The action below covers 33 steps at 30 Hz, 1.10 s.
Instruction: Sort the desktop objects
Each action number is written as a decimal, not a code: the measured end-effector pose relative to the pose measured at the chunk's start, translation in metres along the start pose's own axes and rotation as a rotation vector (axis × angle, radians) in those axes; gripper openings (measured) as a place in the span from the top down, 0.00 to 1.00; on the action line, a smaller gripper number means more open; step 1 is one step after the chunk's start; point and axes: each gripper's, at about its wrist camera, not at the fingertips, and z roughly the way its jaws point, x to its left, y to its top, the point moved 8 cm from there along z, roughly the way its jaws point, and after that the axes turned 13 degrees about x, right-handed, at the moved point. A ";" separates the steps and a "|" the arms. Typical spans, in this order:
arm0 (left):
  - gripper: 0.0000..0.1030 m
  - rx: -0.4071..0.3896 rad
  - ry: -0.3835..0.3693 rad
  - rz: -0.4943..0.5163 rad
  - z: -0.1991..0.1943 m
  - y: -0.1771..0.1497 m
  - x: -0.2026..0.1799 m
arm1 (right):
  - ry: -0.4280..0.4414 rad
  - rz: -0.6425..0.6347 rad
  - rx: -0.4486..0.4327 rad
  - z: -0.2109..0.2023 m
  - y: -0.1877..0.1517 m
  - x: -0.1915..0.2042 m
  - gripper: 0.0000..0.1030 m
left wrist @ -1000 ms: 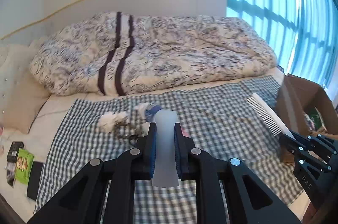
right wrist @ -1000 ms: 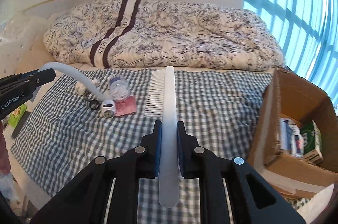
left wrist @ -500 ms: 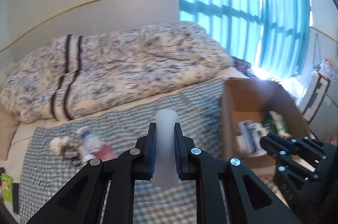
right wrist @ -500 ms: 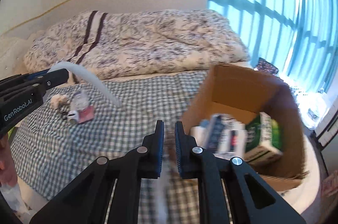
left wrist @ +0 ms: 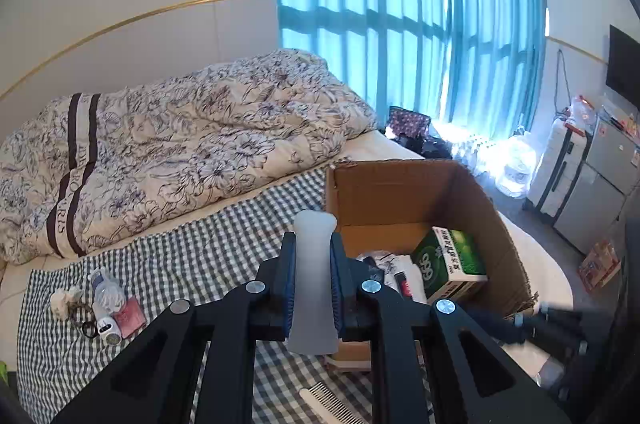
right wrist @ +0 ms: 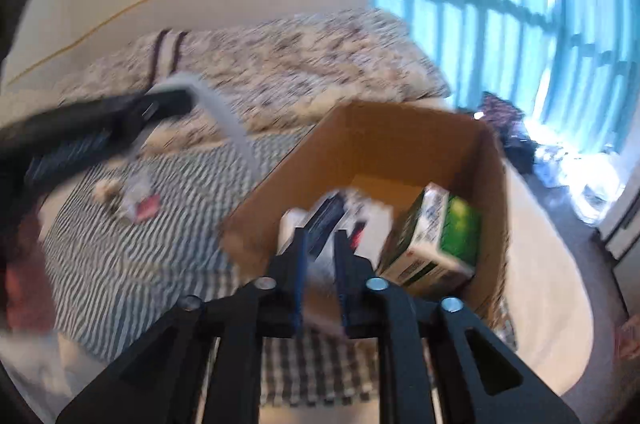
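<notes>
My left gripper (left wrist: 313, 256) is shut on a white curved shoehorn (left wrist: 313, 280), held above the checked cloth just left of the open cardboard box (left wrist: 404, 191). The shoehorn also shows in the blurred right wrist view (right wrist: 228, 119). My right gripper (right wrist: 320, 256) hangs over the box's near rim (right wrist: 288, 199); its jaws stand a little apart with nothing between them. The white comb (left wrist: 332, 404) lies on the cloth in front of the box, below my left gripper. The box holds a green carton (left wrist: 450, 262) and other small packs.
A bottle, a red card, a small white device and hair ties (left wrist: 100, 308) lie at the cloth's left end. A flowered duvet (left wrist: 180, 143) covers the bed behind. Blue curtains (left wrist: 400, 23) and white cabinets (left wrist: 580, 175) stand to the right.
Both grippers swung right toward the box. The right gripper let go of the comb, which now lies on the cloth. The left still holds the shoehorn.
</notes>
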 end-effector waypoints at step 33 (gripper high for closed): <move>0.86 0.081 0.078 -0.285 0.004 -0.125 0.194 | -0.115 -0.103 0.349 0.153 -0.122 0.077 0.67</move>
